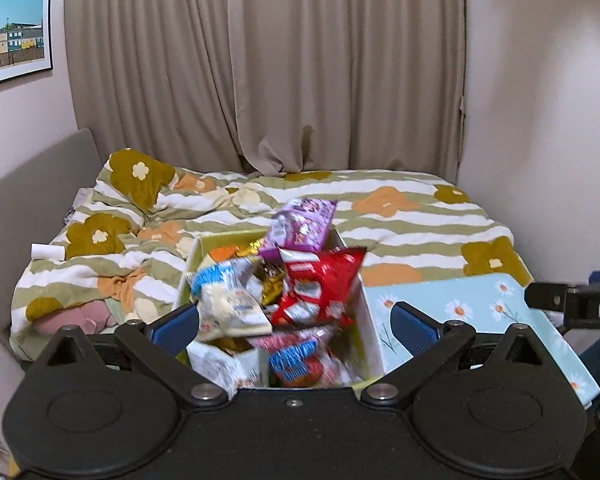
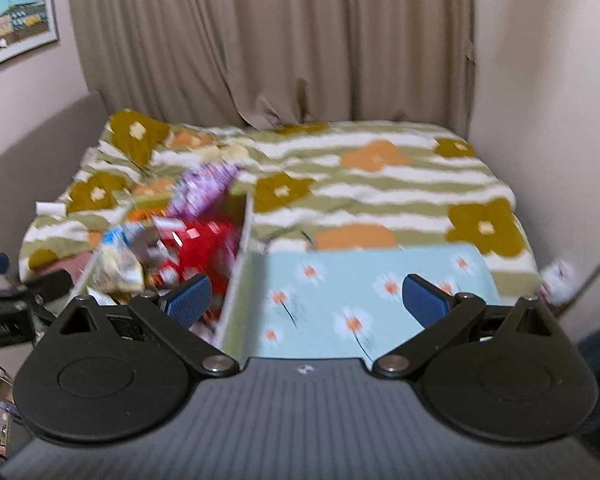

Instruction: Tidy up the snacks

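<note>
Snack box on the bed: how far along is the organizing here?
Barely started. Done: the floral lid is off, lying right of the box. In hand: nothing; left gripper and right gripper are both open. Left: the packets, including the red bag and purple pack, sit jumbled inside.

Your left gripper (image 1: 296, 322) is held level and pointing forward, its jaws spread wide with nothing between the blue pads (image 1: 414, 330). Your right gripper (image 2: 306, 300) sits just beside it (the view is blurred), jaws equally wide apart and holding nothing.
</note>
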### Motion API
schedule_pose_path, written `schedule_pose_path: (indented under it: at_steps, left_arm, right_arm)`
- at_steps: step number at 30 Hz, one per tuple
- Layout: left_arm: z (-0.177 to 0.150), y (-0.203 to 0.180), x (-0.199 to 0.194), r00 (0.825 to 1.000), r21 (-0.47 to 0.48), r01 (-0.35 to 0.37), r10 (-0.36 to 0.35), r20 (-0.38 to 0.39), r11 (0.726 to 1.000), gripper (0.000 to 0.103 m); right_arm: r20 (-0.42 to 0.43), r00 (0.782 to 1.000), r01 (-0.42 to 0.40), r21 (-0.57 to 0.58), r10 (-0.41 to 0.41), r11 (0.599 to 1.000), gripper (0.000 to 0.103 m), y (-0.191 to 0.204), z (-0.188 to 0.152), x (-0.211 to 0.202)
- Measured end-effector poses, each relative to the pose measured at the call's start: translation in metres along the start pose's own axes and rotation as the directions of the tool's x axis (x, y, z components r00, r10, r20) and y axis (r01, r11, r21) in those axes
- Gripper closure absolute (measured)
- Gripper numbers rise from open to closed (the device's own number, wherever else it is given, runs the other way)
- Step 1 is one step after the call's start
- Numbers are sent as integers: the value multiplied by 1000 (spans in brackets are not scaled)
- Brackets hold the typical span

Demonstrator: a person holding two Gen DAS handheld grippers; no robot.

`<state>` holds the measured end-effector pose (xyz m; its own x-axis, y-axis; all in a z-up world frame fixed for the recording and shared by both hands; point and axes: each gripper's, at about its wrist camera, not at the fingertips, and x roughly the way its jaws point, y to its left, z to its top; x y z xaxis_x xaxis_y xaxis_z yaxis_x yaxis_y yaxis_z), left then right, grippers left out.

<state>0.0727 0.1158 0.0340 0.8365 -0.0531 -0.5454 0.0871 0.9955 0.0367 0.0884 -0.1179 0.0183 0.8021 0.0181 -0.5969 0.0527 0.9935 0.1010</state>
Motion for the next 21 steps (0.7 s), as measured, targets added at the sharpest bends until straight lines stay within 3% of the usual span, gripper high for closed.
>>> schedule_pose_path:
  at_steps: [8, 21]
  left_arm:
    - [-18, -17, -16, 1000, 11, -3, 3, 5, 1000, 0]
    - [-20, -16, -18, 1000, 23, -12, 11, 12, 1000, 0]
  right_arm:
    - [-25, 998, 56, 2, -56, 998, 0, -18, -29, -14]
    - [-23, 998, 61, -13, -61, 998, 0, -16, -34, -17]
